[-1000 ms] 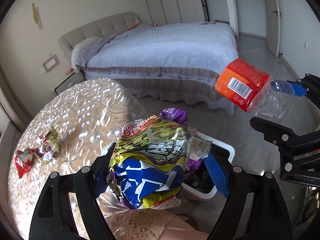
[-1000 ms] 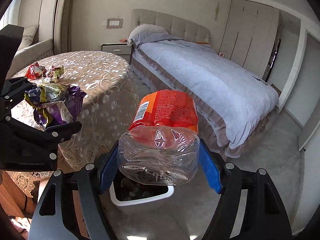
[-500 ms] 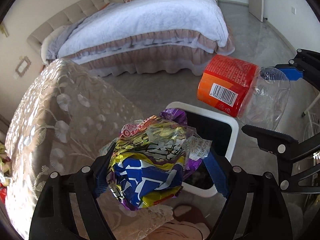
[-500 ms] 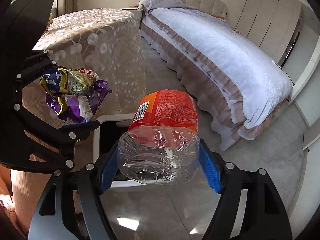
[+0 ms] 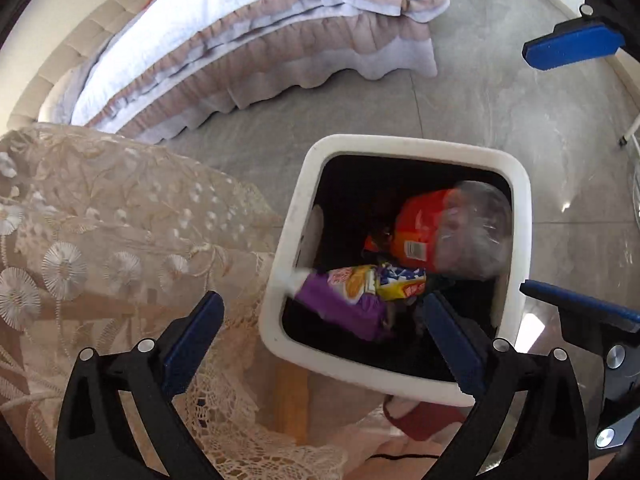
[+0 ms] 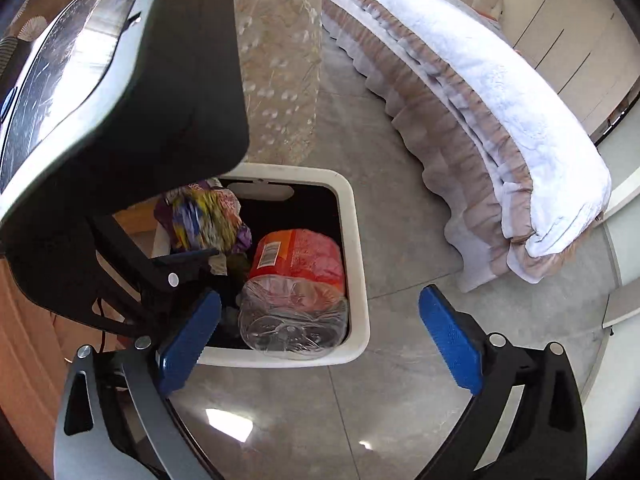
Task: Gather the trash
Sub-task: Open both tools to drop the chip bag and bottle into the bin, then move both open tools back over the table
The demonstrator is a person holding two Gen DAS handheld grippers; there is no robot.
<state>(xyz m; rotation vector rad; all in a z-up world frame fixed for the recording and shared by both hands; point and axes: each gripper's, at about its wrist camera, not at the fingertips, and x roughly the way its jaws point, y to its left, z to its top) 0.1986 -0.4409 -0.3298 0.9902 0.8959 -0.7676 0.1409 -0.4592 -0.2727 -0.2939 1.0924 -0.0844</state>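
Crumpled purple-and-yellow snack wrappers (image 5: pixel 360 292) and crushed clear plastic bottle with orange-red label (image 5: pixel 444 232), both motion-blurred, at the mouth of white square-rimmed waste bin with black interior (image 5: pixel 520 208); wrappers against the rim nearest the lace-draped table (image 5: pixel 100 220), bottle toward the opposite wall. Left gripper (image 5: pixel 320 328) above the bin, blue-padded jaws wide apart, nothing between them. Right gripper (image 6: pixel 320 328) likewise above the bin, jaws spread and unloaded; bottle base (image 6: pixel 292 328) facing its camera. Bin on grey tiled floor (image 6: pixel 400 240), between table and bed with white quilt and pink frilled skirt (image 6: pixel 480 92).
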